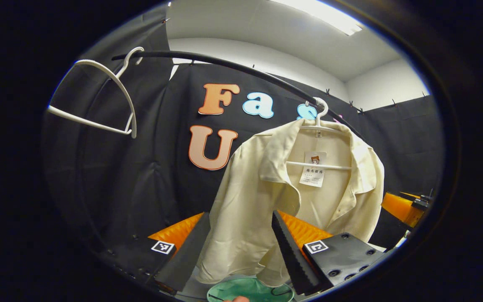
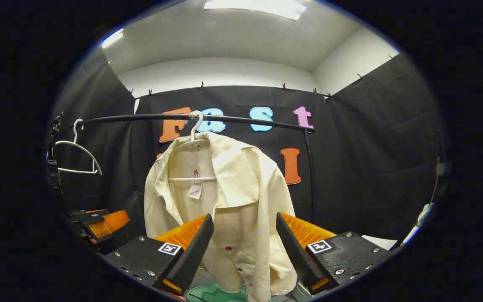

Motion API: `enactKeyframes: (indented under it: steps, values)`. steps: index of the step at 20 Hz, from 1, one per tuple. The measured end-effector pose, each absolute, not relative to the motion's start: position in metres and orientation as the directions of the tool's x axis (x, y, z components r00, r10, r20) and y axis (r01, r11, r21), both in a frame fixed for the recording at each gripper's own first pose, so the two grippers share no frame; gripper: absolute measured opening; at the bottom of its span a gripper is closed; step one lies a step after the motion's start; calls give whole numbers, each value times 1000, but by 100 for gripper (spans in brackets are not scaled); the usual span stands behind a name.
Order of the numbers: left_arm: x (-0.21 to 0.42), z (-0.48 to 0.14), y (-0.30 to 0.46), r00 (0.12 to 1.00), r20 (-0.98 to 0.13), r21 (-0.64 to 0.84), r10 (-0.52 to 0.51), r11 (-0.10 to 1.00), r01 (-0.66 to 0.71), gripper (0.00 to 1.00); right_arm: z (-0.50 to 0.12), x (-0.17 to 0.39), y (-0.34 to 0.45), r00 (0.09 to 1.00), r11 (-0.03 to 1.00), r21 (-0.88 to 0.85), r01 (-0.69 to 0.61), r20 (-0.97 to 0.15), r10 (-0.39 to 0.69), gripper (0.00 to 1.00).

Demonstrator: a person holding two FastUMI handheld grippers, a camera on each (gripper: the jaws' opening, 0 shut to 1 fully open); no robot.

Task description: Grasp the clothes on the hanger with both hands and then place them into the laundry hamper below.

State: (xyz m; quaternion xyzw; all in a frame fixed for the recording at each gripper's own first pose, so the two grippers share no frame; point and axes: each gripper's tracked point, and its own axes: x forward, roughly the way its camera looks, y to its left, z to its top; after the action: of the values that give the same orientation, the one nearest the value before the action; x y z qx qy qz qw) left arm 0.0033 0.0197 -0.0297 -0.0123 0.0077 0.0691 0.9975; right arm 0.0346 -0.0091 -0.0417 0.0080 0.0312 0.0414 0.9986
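Observation:
A cream shirt (image 1: pixel 258 201) hangs open-fronted on a white hanger (image 1: pixel 319 121) from the black rail (image 1: pixel 224 63). In the left gripper view my left gripper (image 1: pixel 241 243) is open, its fingers framing the shirt's lower left panel without touching it. In the right gripper view the same shirt (image 2: pixel 241 197) hangs from its hanger (image 2: pixel 195 126), and my right gripper (image 2: pixel 243 247) stands open around the shirt's lower front. The green laundry hamper (image 1: pixel 250 290) lies below the shirt hem, its rim also low in the right gripper view (image 2: pixel 214 293).
An empty white hanger (image 1: pixel 107 96) hangs at the rail's left end, also seen as a hanger (image 2: pixel 76 155) in the right gripper view. The rail's upright post (image 2: pixel 308 167) stands right of the shirt. The other gripper's orange body (image 1: pixel 403 207) shows at the right edge.

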Motion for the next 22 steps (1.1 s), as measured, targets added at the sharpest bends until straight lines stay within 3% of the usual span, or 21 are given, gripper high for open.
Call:
enactKeyframes:
  steps: [2, 12, 19, 20, 22]
  values:
    - [7, -27, 25, 992, -18, -3, 123, 992, -123, 97, -49, 37, -1, 995, 998, 20, -62, -76, 64, 93]
    - [15, -11, 25, 997, 47, 20, 63, 998, -64, 96, -58, 72, 53, 993, 996, -7, -88, -83, 88, 93]
    - [-1, -4, 47, 992, 71, 31, 108, 993, -111, 97, -95, 132, 43, 990, 998, 16, 67, -126, -64, 94]
    - [-4, -3, 52, 990, 74, 34, 119, 992, -122, 93, -99, 139, 32, 986, 994, 7, 106, -126, -104, 93]
    - [-9, -4, 61, 987, 75, 36, 143, 989, -146, 97, -99, 146, 15, 981, 988, -7, 152, -117, -152, 93]
